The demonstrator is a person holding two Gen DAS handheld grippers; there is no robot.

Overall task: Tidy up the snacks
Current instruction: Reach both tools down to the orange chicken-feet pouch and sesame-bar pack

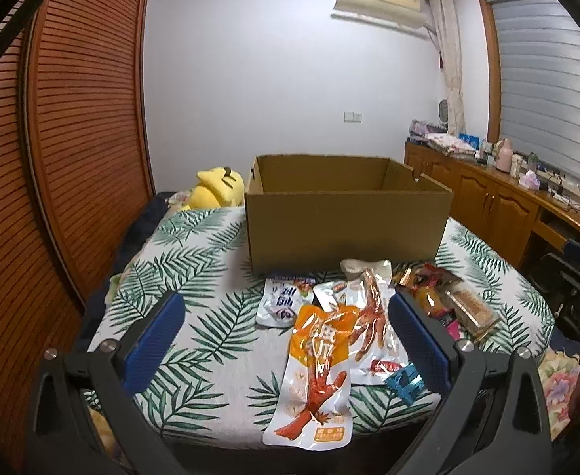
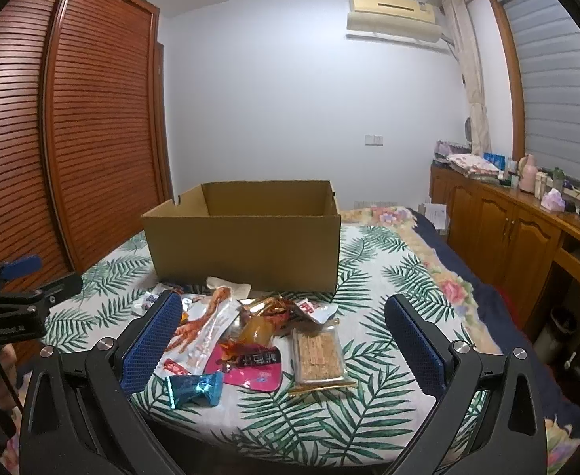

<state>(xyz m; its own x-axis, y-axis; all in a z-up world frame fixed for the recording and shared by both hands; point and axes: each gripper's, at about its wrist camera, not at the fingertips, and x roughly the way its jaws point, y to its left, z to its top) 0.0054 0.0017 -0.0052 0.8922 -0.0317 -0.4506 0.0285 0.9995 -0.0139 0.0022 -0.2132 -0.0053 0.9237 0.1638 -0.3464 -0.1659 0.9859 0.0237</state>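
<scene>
Little legible. White snack pouch carries large blue characters, not decipherable. Pink packet has a black band with white characters, unreadable. Left gripper body shows small white lettering, too blurred to read.

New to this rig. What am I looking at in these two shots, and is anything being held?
There is no robot arm: a person holds a two-finger gripper in each hand, and a fisheye camera on each looks forward along its blue fingers. One picture is from the left gripper, the other from the right gripper. Both stand open and hold nothing. They face a bed with a leaf-print cover. On it sits an open cardboard box, and in front of it lies a heap of snacks: chicken-feet packs, a cracker pack, a pink pouch, a blue candy. The box's floor is hidden. The left gripper also shows at the left edge of the right view.
</scene>
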